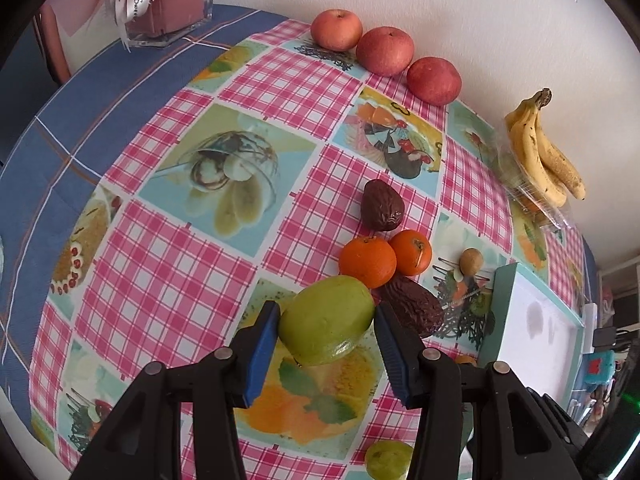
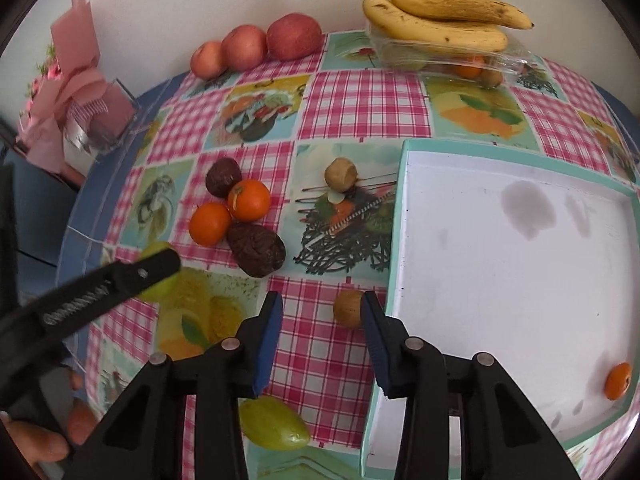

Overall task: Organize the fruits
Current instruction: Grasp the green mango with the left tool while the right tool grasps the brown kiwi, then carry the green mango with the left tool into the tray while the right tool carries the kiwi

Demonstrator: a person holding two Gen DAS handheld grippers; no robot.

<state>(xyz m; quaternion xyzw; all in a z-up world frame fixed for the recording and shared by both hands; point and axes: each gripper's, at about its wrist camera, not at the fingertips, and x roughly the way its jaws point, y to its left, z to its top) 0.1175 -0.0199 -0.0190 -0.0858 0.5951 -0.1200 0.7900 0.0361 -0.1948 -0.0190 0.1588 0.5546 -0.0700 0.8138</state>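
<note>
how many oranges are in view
3: two oranges touching, between the dark fruits, and one in the tray's corner. Another may be hidden under the bananas.

The tablecloth (image 2: 352, 120) is pink-and-white gingham broken by pale turquoise squares printed with fruit and desserts; beyond its edge lies blue cloth (image 1: 80, 92) with thin white and orange lines. On the tablecloth's far edge sit three red-pink apples (image 1: 384, 51) and yellow, brown-speckled bananas (image 2: 440, 20) over a clear plastic box (image 2: 452, 60). Near the tablecloth's middle are two bright orange mandarins (image 2: 228, 212) and two dark brown wrinkled avocados (image 2: 258, 250). A light green fruit (image 1: 326, 320) sits between blue pads (image 1: 262, 356) on black fingers. The tray (image 2: 400, 240) on the tablecloth is white inside with a mint-green rim, holding one orange mandarin (image 2: 618, 380).
</note>
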